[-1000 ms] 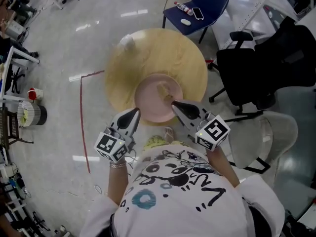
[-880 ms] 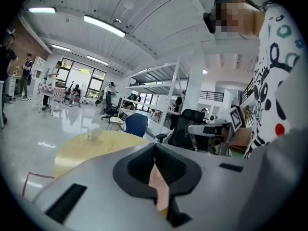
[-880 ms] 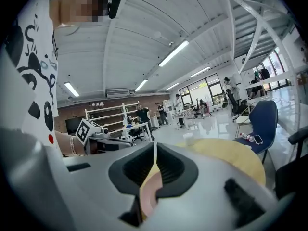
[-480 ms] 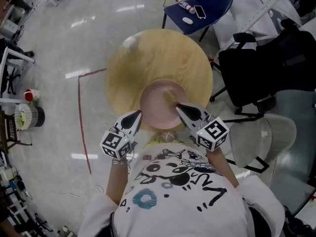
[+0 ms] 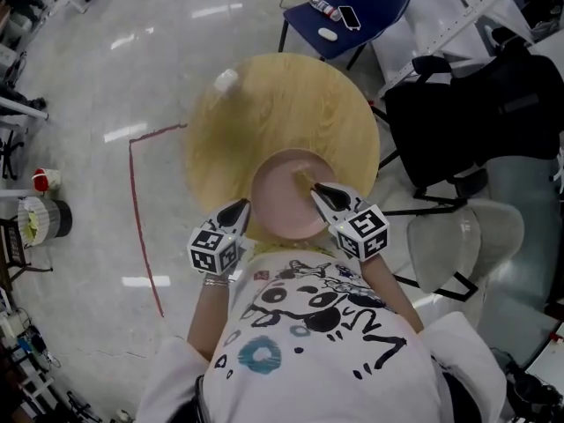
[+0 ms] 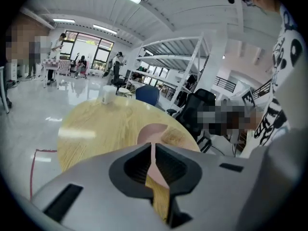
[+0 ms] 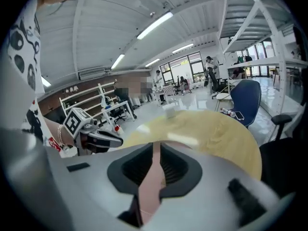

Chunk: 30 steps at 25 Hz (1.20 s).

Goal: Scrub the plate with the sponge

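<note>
1. Pink plate [image 5: 278, 203] sits on the round wooden table [image 5: 264, 113], at the table edge nearest the person.
2. A small tan piece, taken to be the sponge [image 5: 300, 177], lies on the plate's upper right part. Nothing grips it.
3. Right gripper [image 5: 315, 189]: tip is over the plate's right side, just beside the sponge; contact with either cannot be made out. In the right gripper view the jaws of the right gripper [image 7: 155, 147] are closed together and empty, with only a pink sliver of plate showing through the seam.
4. Left gripper [image 5: 244, 204]: tip is at the plate's left rim, over the table edge. In the left gripper view the jaws are clenched together with nothing between them, and plate [image 6: 155, 130] and table [image 6: 96, 129] show beyond.
5. A small white object [image 5: 226, 80] stands at the table's far left edge, well apart from the plate.
6. Beyond the table stands a blue chair [image 5: 370, 3] with a bottle [image 5: 321, 7] and a phone [image 5: 350, 15] on its seat.
7. A black office chair [image 5: 476, 104] stands to the right of the table.
8. A red tape line [image 5: 134, 201] runs on the floor to the left.
</note>
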Available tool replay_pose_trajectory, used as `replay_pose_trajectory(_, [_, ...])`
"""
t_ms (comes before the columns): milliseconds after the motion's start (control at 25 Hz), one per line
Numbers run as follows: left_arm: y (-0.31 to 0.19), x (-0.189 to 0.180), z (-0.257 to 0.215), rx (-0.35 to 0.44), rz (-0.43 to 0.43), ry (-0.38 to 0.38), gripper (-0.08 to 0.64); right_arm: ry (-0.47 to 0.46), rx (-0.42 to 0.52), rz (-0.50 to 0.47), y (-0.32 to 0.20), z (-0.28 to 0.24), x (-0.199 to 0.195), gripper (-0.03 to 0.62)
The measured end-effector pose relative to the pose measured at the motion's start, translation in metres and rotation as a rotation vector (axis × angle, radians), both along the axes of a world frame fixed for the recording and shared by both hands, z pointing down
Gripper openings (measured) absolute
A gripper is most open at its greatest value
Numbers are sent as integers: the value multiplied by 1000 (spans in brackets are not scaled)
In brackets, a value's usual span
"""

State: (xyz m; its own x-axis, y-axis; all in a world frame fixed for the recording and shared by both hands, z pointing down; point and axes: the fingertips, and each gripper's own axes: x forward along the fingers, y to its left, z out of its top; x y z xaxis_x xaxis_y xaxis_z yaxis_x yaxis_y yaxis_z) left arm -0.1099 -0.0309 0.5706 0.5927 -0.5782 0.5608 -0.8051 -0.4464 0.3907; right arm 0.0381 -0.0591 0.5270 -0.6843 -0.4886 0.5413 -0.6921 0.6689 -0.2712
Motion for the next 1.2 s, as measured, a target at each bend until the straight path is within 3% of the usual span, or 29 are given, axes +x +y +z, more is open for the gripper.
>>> replay_pose_trajectory(80, [-2, -3, 12, -41, 4, -9, 17, 87, -20, 3, -3, 19, 1, 35])
replay_pose_trajectory(240, [-5, -6, 34, -100, 21, -28, 23, 206, -88, -12, -4, 50, -4, 147])
replay_pose_trajectory(280, [-5, -5, 39, -115, 26, -31, 65, 230, -98, -14, -4, 56, -4, 156])
replay_pose_trajectory(320, [-5, -4, 44, -129, 31, -33, 128, 255, -103, -12, -4, 61, -4, 161])
replay_pose_trajectory(360, [-5, -3, 48, -142, 38, -34, 144, 279, -107, -9, -5, 66, -4, 164])
replay_pose_trajectory(640, [-7, 3, 67, -197, 87, -25, 144, 409, -140, 65, -16, 95, 2, 166])
replay_pose_trajectory(840, [-7, 9, 76, -219, 94, -42, 133, 424, -141, 75, -22, 99, 3, 164])
replay_pose_trajectory(1200, [-10, 8, 78, -247, -31, -71, 82, 410, -135, -19, -20, 96, -6, 90])
